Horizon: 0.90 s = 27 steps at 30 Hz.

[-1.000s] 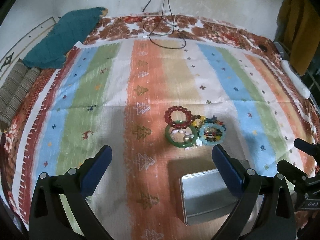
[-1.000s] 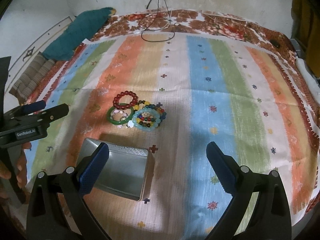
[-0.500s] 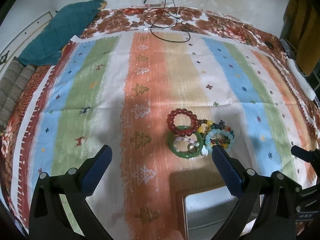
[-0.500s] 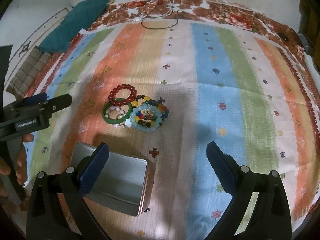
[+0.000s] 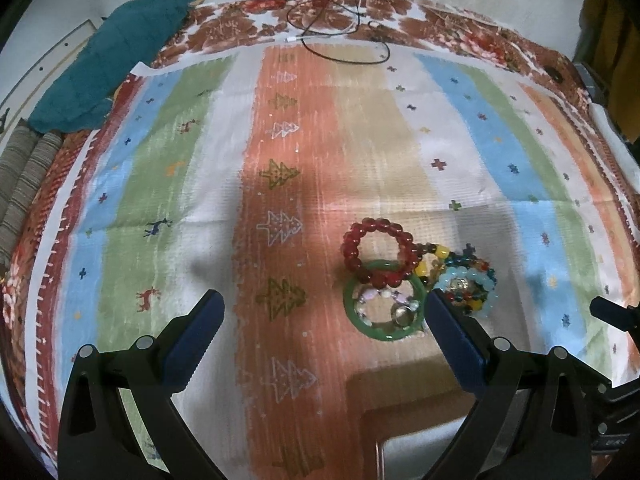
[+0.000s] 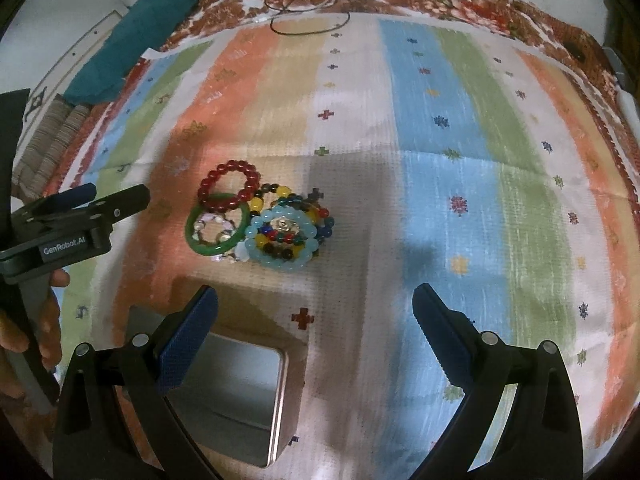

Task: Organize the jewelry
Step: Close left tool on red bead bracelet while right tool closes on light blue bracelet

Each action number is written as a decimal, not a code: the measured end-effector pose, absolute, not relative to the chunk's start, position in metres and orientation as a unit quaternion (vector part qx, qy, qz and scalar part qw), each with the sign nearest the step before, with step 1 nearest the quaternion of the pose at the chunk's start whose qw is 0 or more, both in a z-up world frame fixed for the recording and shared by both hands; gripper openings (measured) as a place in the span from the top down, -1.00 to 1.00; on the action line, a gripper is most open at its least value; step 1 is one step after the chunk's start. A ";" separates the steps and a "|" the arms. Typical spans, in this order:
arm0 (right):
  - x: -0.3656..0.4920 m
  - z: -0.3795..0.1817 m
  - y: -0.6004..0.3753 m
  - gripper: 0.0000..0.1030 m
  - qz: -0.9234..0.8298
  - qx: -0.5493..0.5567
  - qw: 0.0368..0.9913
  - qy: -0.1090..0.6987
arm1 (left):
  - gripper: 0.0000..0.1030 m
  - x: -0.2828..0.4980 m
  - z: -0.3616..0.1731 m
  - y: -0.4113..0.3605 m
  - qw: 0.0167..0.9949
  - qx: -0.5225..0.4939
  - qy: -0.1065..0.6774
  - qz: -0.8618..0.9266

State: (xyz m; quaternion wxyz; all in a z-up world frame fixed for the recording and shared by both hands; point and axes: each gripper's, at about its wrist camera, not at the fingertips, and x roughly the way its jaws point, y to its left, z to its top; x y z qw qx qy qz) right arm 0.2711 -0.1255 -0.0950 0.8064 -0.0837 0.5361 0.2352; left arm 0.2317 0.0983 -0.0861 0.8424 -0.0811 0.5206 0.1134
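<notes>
Left gripper (image 5: 324,312) hovers low over the striped cloth (image 5: 168,184), jaws spread wide and holding nothing; right gripper (image 6: 314,306) does the same, tilted down, its left finger over the open metal tin (image 6: 256,396). Jewelry sits in one touching cluster mid-cloth just beyond the tin: one red bead bracelet (image 6: 229,191) overlapping one green bangle (image 6: 216,225), which rings a pale bead strand and a ring. To the right, one light-blue bead bracelet (image 6: 285,243) and one multicolour strand (image 6: 304,216) lie tangled together.
</notes>
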 end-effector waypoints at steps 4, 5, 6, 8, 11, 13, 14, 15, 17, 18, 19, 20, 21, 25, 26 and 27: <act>0.279 -0.102 -0.124 -0.92 0.232 -0.089 0.802 0.543 | -0.89 0.243 -0.098 0.100 0.838 -0.066 0.530 0.113; 0.281 -0.104 -0.123 -0.92 0.231 -0.090 0.801 0.545 | -0.89 0.245 -0.101 0.101 0.836 -0.066 0.533 0.112; 0.283 -0.105 -0.122 -0.92 0.230 -0.091 0.800 0.546 | -0.89 0.248 -0.104 0.104 0.835 -0.068 0.534 0.110; 0.288 -0.109 -0.118 -0.92 0.230 -0.094 0.797 0.550 | -0.89 0.253 -0.107 0.106 0.834 -0.071 0.536 0.109; 0.292 -0.114 -0.113 -0.91 0.230 -0.102 0.793 0.554 | -0.89 0.260 -0.113 0.109 0.832 -0.078 0.539 0.107; 0.296 -0.119 -0.108 -0.91 0.229 -0.107 0.791 0.558 | -0.88 0.264 -0.117 0.110 0.831 -0.077 0.540 0.106; 0.297 -0.120 -0.106 -0.91 0.229 -0.107 0.790 0.559 | -0.85 0.266 -0.118 0.111 0.831 -0.077 0.541 0.105; 0.299 -0.123 -0.104 -0.91 0.228 -0.109 0.788 0.561 | -0.82 0.268 -0.121 0.111 0.829 -0.076 0.543 0.105; 0.304 -0.126 -0.102 -0.91 0.225 -0.110 0.787 0.563 | -0.80 0.272 -0.124 0.113 0.827 -0.077 0.547 0.104; 0.305 -0.128 -0.101 -0.91 0.223 -0.110 0.787 0.565 | -0.79 0.274 -0.126 0.113 0.826 -0.076 0.548 0.104; 0.307 -0.130 -0.100 -0.91 0.222 -0.111 0.785 0.567 | -0.78 0.276 -0.127 0.114 0.825 -0.075 0.549 0.105; 0.309 -0.133 -0.099 -0.91 0.219 -0.114 0.784 0.570 | -0.77 0.278 -0.129 0.113 0.825 -0.074 0.551 0.105; 0.310 -0.136 -0.098 -0.87 0.216 -0.117 0.783 0.571 | -0.76 0.281 -0.131 0.113 0.824 -0.072 0.552 0.103; 0.314 -0.144 -0.094 -0.64 0.214 -0.126 0.777 0.579 | -0.67 0.290 -0.138 0.112 0.820 -0.064 0.561 0.094; 0.315 -0.145 -0.094 -0.63 0.212 -0.127 0.776 0.580 | -0.65 0.292 -0.139 0.111 0.820 -0.064 0.562 0.090; 0.317 -0.146 -0.094 -0.61 0.213 -0.126 0.776 0.581 | -0.63 0.294 -0.139 0.111 0.820 -0.063 0.562 0.087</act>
